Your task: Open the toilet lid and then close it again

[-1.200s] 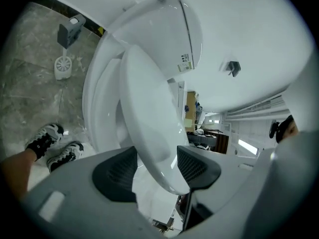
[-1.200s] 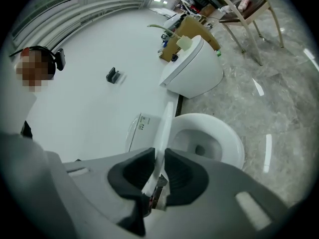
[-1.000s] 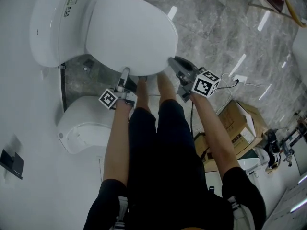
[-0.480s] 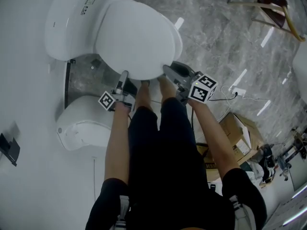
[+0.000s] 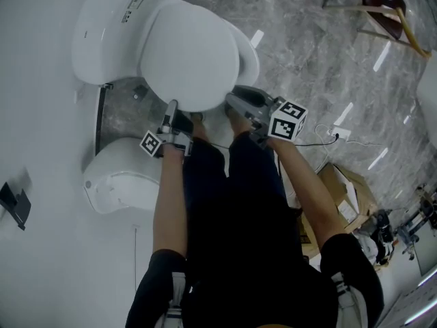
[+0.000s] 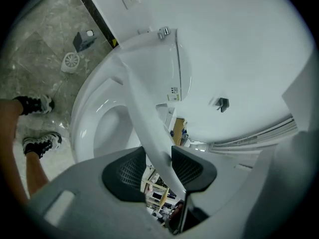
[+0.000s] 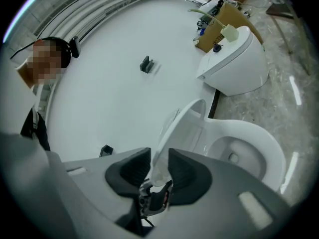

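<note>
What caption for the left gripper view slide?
Left gripper, jaws just closing, grips the partly raised toilet lid by its edge, bowl exposed.

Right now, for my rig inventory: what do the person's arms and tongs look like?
The left grey plastic tongs and right grey plastic tongs have dark textured pads. Each carries a white cube with black square markers. The forearms are bare below short black sleeves.

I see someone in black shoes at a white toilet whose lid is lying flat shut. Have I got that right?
Not quite: the lid is not flat shut. It is raised partway, and the left gripper view shows the open bowl beneath it. The rest holds: the shoes are black and the toilet is white.
</note>
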Tool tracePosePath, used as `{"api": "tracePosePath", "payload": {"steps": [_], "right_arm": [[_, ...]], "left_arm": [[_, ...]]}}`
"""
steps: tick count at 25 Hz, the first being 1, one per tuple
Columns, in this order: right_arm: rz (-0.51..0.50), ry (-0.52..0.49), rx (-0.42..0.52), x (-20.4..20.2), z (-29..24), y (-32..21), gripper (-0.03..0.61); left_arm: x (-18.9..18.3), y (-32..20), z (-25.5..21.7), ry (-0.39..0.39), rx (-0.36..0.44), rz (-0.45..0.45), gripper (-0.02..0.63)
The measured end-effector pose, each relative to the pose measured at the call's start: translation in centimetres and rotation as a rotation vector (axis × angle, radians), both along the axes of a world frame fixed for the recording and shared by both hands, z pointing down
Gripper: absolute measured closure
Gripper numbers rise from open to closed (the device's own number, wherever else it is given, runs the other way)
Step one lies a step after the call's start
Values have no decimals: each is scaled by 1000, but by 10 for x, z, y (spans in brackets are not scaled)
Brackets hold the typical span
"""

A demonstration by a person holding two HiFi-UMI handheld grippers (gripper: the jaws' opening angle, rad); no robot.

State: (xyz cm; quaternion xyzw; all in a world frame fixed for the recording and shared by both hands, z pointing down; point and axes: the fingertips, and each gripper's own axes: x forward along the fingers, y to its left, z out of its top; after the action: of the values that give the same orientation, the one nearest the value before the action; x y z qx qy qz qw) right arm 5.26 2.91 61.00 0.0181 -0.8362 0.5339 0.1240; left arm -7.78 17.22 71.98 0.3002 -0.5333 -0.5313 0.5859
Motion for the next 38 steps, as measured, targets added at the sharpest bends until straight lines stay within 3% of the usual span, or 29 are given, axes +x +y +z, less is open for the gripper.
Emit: {"api": "tracePosePath", "payload": {"steps": [1,2,7,13,16,18,20,23,25,30,33,34,36,38], "right_arm": [[7,-8,-8,-3,-6,0,510],[13,-14,-13,-8,-11,-1,532],[22,-48,-18,-28,-27,0,534],[62,-44,1,-48,-40,1,529],[91,-40,0,-54,-47,0,529],[107,-21,0,-57,-49,1,529],[116,-4,7,-61,-52,2,529],[134,5,20,-66,-55,3,528],[144,12,24,-72,-58,3,528],[150,69,33,-85,-69,4,526],[159,74,35,-94,-75,5,526],[164,70,36,-99,-78,5,526],[170,61,45,-113,-84,4,526],[175,51,56,-126,-91,5,525]], "left_arm": [[-3,0,-2,-4,4,4,449],[-6,0,-5,-10,8,11,449],[-19,0,-14,-19,7,117,433],[-25,3,-29,20,60,241,417],[-12,10,-44,67,96,395,417],[-3,21,-52,22,61,538,417],[-2,33,-57,-128,-23,683,417],[-16,46,-63,-492,-168,879,420],[-20,44,-74,-664,-200,979,431],[-29,35,-92,-1000,-276,1150,445],[-40,31,-97,-1288,-363,1294,459],[-42,28,-99,-1391,-382,1357,503],[-43,21,-104,-1567,-389,1460,517],[-44,13,-112,-1675,-376,1495,516]]}}
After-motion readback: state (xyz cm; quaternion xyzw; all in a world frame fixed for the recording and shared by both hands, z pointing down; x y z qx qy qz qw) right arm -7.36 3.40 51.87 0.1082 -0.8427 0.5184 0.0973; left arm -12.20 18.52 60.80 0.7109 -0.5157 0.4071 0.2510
